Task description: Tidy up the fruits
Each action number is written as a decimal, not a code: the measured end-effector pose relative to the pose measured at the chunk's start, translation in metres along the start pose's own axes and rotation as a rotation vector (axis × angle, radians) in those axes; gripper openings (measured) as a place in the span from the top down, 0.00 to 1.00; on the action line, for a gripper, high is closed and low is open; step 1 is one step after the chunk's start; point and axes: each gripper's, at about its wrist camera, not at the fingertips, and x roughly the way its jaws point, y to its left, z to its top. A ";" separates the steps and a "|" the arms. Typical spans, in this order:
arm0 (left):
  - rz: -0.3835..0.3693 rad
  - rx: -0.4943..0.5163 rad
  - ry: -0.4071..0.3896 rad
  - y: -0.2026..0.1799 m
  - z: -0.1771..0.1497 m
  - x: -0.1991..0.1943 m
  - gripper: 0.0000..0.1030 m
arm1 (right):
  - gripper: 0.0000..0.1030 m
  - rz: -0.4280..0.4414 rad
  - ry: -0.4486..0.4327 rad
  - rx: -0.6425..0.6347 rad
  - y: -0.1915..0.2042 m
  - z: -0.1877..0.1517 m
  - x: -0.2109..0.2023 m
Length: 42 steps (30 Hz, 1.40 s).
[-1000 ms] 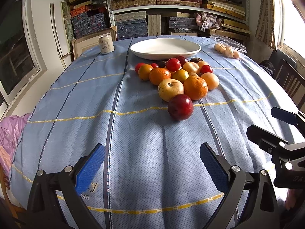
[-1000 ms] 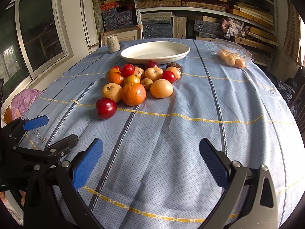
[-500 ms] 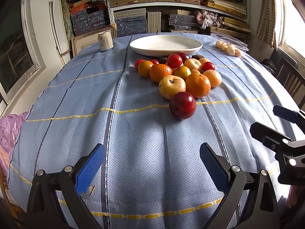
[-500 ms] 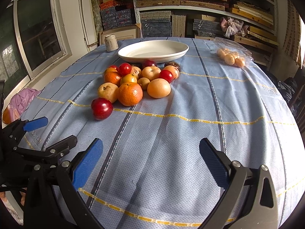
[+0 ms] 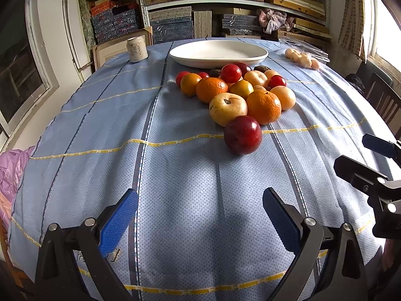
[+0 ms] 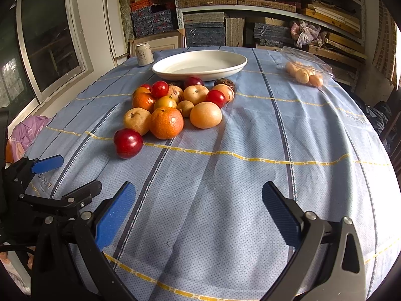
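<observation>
A pile of loose fruit lies on the blue tablecloth in front of a white oval plate [image 5: 217, 53] [image 6: 199, 64], which holds nothing. Nearest me is a dark red plum [image 5: 242, 134] [image 6: 128, 143]. Behind it sit a yellow apple [image 5: 227, 108] [image 6: 137, 121], an orange [image 5: 263, 106] [image 6: 166, 122], a pale peach-coloured fruit [image 6: 205, 114] and small red fruits. My left gripper [image 5: 199, 217] hangs open over bare cloth, short of the plum. My right gripper [image 6: 198, 215] is open too, with nothing between its fingers. Each gripper shows at the edge of the other's view.
A pale can [image 5: 136, 49] [image 6: 143, 54] stands left of the plate. A clear bag of small orange fruits [image 5: 304, 57] [image 6: 304, 72] lies at the far right. Shelves of boxes rise behind the table, a dark chair [image 5: 383, 102] stands on the right, and pink cloth [image 5: 10, 168] hangs left.
Both grippers have moved forward towards the fruit pile, so the plum and plate look larger and nearer. Both stay open. No fruit has moved.
</observation>
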 end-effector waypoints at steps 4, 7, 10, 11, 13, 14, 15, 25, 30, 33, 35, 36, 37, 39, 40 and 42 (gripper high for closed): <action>-0.013 0.002 0.008 0.000 0.002 0.003 0.03 | 0.04 -0.003 0.004 -0.001 -0.003 0.002 0.004; -0.024 0.005 0.012 0.000 0.004 0.005 0.03 | 0.04 -0.005 0.011 -0.003 -0.005 0.003 0.008; -0.038 0.019 0.025 0.000 0.008 0.010 0.03 | 0.04 -0.008 0.021 -0.024 -0.005 0.005 0.010; -0.050 0.021 0.034 0.001 0.010 0.012 0.03 | 0.04 -0.012 0.026 -0.038 -0.005 0.007 0.012; -0.083 0.020 0.056 0.004 0.014 0.018 0.03 | 0.04 -0.019 0.037 -0.072 -0.004 0.011 0.014; -0.102 0.017 0.068 0.006 0.017 0.021 0.03 | 0.04 -0.028 0.041 -0.091 -0.004 0.014 0.016; -0.131 0.011 0.082 0.008 0.020 0.025 0.03 | 0.04 -0.037 0.041 -0.107 -0.005 0.017 0.017; -0.197 0.037 0.081 0.001 0.046 0.041 0.03 | 0.04 0.035 -0.050 0.017 -0.049 0.037 0.026; -0.222 0.080 0.092 -0.011 0.051 0.051 0.18 | 0.04 0.074 -0.061 0.117 -0.072 0.038 0.029; -0.217 0.093 0.091 -0.016 0.052 0.055 0.29 | 0.04 0.112 -0.039 0.168 -0.081 0.037 0.035; -0.223 0.102 0.089 -0.019 0.054 0.056 0.31 | 0.04 0.133 -0.025 0.191 -0.086 0.036 0.039; -0.227 0.101 0.089 -0.019 0.054 0.056 0.32 | 0.04 0.137 -0.028 0.199 -0.088 0.036 0.039; -0.231 0.100 0.086 -0.020 0.055 0.056 0.36 | 0.04 0.139 -0.031 0.204 -0.090 0.036 0.039; -0.232 0.097 0.078 -0.020 0.056 0.057 0.46 | 0.04 0.143 -0.036 0.206 -0.089 0.035 0.037; -0.240 0.092 0.078 -0.020 0.057 0.056 0.52 | 0.04 0.143 -0.037 0.204 -0.088 0.035 0.037; -0.256 0.081 0.077 -0.019 0.058 0.057 0.56 | 0.04 0.144 -0.042 0.197 -0.086 0.034 0.035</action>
